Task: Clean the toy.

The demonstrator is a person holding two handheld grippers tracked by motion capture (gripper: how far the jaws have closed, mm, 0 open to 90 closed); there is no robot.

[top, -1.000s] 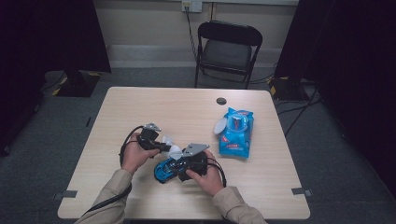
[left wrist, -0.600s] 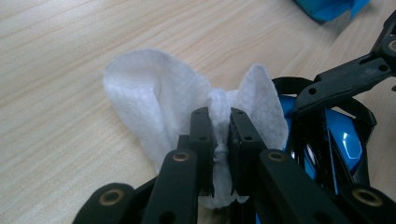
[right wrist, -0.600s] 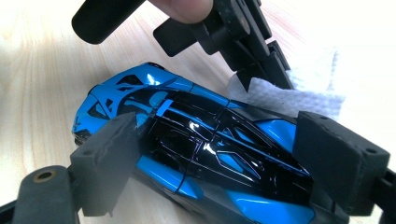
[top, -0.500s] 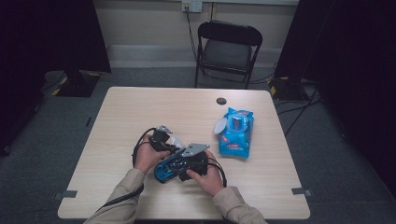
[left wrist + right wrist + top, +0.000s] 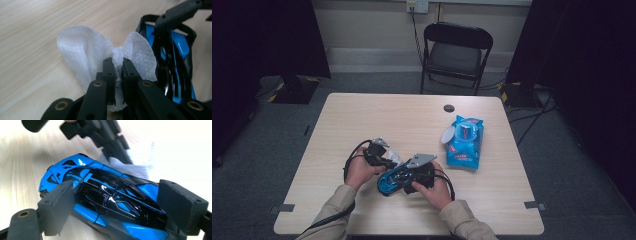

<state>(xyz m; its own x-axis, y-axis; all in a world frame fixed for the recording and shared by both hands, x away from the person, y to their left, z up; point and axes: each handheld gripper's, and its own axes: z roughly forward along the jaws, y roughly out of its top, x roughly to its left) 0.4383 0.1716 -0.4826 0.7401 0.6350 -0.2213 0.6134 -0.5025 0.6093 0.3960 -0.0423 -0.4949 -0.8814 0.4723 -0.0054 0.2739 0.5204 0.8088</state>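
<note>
left gripper [image 5: 117,65] clamped, right gripper [image 5: 117,202] clamped

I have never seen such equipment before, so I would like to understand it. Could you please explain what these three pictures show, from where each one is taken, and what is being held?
A person sits at a wooden table and holds a hand tool with two black jaws in each hand. The high view looks down from above. Each of the other two pictures comes from a camera riding on one gripper.

The left gripper is shut on a white wipe. The right gripper has its jaws on either side of a blue and black toy car, which it seems to steady. The wipe is right beside the car, so the person is probably cleaning it.

Farther right on the table lie a blue pack of wipes and a small dark round thing.
</note>
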